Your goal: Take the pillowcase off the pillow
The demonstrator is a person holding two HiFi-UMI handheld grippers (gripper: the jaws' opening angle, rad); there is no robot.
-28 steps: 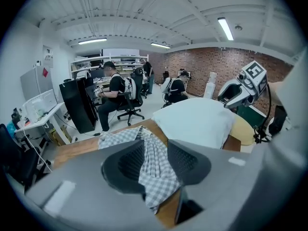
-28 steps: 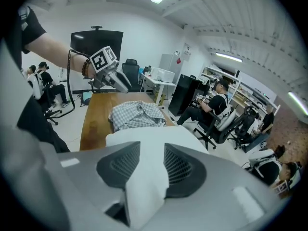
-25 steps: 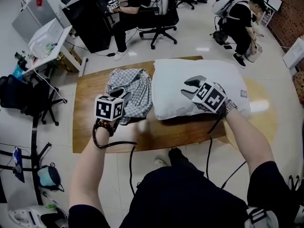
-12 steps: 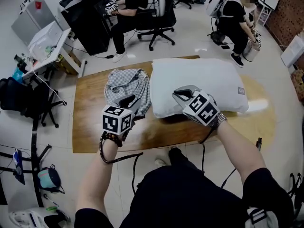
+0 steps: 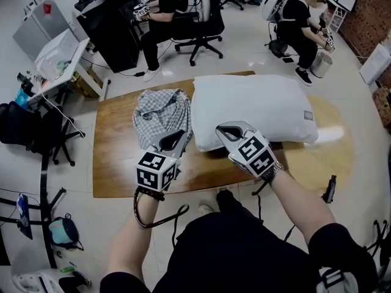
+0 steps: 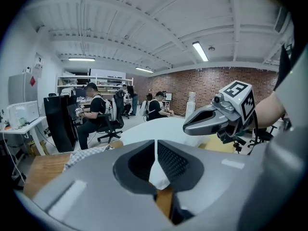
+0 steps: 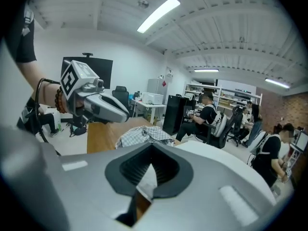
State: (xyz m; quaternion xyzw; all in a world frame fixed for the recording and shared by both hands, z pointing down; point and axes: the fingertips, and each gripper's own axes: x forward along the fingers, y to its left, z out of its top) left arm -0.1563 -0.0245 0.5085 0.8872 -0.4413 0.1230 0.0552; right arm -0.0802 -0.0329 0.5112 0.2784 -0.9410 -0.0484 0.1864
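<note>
The checked pillowcase [image 5: 164, 116] lay crumpled on the left of the wooden table [image 5: 116, 163], fully off. Over the near edge, the left gripper [image 5: 173, 140] and right gripper [image 5: 229, 130] hung with jaws just closed together, nothing between them. Rightward, the bare white pillow [image 5: 256, 105] rested beside the pillowcase, the job seemingly done.
</note>
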